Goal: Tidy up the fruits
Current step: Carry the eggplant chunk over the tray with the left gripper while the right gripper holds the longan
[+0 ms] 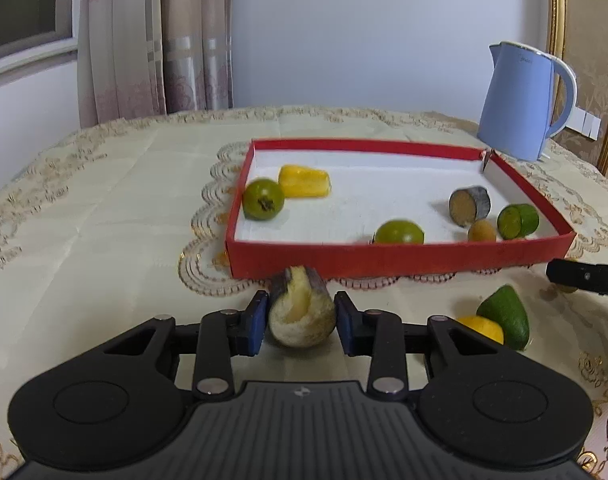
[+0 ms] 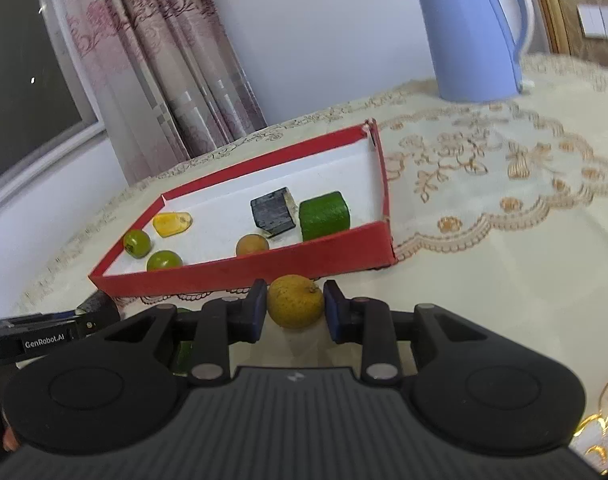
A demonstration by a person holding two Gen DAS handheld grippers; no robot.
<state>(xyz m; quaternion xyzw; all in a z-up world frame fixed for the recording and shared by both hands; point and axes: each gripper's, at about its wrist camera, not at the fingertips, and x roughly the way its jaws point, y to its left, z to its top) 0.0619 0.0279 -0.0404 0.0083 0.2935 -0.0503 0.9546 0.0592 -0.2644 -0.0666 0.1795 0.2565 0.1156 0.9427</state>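
You are in the pick-up step on both sides, with six pieces already lying in the red tray (image 1: 400, 260) and a few left on the tabletop (image 1: 103, 240).

Your left gripper (image 1: 302, 322) has its jaws closed against a dark-skinned, pale-fleshed fruit piece (image 1: 302, 316), which sits just short of the tray's near wall at 12 o'clock. Whether it is lifted or resting on the cloth, you cannot tell.

Your right gripper (image 2: 291, 308) has its jaws around a small yellow-brown round fruit (image 2: 295, 301), the pads close on each side; firm contact is not certain.

Next, I judge, you must raise each piece enough to clear the near wall, carry it forward toward 12 o'clock and set it on bare white floor. A green avocado half (image 1: 506, 316) and a yellow piece (image 1: 482, 327) wait at 3 o'clock of the left gripper.
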